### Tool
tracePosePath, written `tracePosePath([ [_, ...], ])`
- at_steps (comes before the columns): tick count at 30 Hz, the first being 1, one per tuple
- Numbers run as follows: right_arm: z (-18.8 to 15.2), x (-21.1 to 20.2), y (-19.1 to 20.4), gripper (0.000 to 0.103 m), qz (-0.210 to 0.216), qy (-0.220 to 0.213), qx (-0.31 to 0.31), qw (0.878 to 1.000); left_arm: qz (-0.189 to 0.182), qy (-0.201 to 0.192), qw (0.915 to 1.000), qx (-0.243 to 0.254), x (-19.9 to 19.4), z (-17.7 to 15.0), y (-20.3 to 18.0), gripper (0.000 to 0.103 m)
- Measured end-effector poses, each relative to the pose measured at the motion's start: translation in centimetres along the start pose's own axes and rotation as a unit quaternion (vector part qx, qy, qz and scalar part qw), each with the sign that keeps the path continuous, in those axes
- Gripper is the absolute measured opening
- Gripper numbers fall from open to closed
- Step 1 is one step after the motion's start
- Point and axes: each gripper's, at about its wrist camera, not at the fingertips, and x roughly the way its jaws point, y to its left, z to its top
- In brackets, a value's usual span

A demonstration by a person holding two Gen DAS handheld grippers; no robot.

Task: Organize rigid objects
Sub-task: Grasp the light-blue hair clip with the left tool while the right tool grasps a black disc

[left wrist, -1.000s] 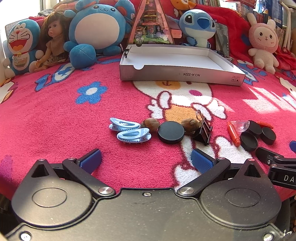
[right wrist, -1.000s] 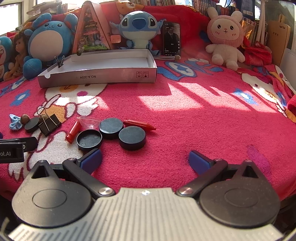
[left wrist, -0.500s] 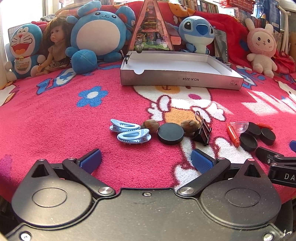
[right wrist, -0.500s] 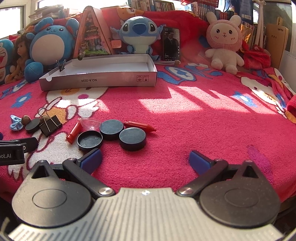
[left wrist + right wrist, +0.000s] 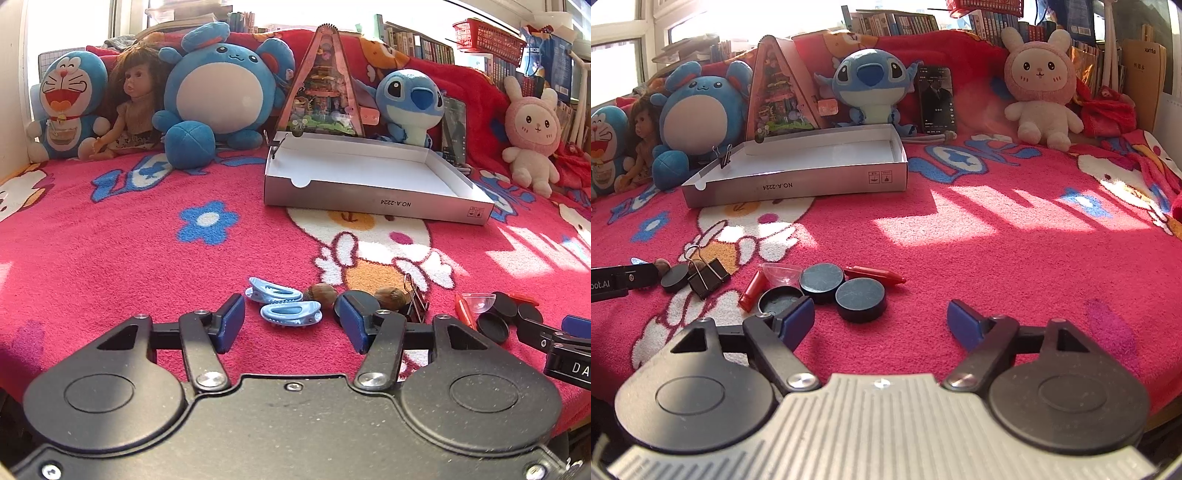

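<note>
Two hair clips (image 5: 283, 306) between parted jaws

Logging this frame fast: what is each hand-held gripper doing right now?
Left hand-held gripper: open, holding nothing, blue hair clips between its fingers.
Right hand-held gripper: open, empty.

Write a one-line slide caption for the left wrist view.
Open left gripper low over the pink blanket, facing two blue hair clips; white cardboard box waits beyond.
</note>
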Motion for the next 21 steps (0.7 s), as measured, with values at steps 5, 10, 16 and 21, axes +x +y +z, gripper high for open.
tracePosePath([
  [5,0.1,0.2,0.5,0.071,-0.002,-0.002,-0.006,1.000,-0.001,0.018,0.9998,-0.013,0.9,-0.1,0.4,0.046],
  [10,0.3,0.5,0.8,0.064,-0.001,-0.003,-0.007,1.000,0.003,0.016,0.9998,-0.009,1.4,-0.1,0.2,0.042],
  [16,0.4,0.9,0.9,0.054,-0.003,-0.002,-0.007,1.000,0.004,0.017,0.9998,-0.008,1.9,0.0,0.0,0.037],
  [21,0.5,0.9,1.2,0.038,-0.003,0.000,-0.009,1.000,0.011,0.009,0.9998,0.012,1.6,-0.3,-0.6,0.037],
])
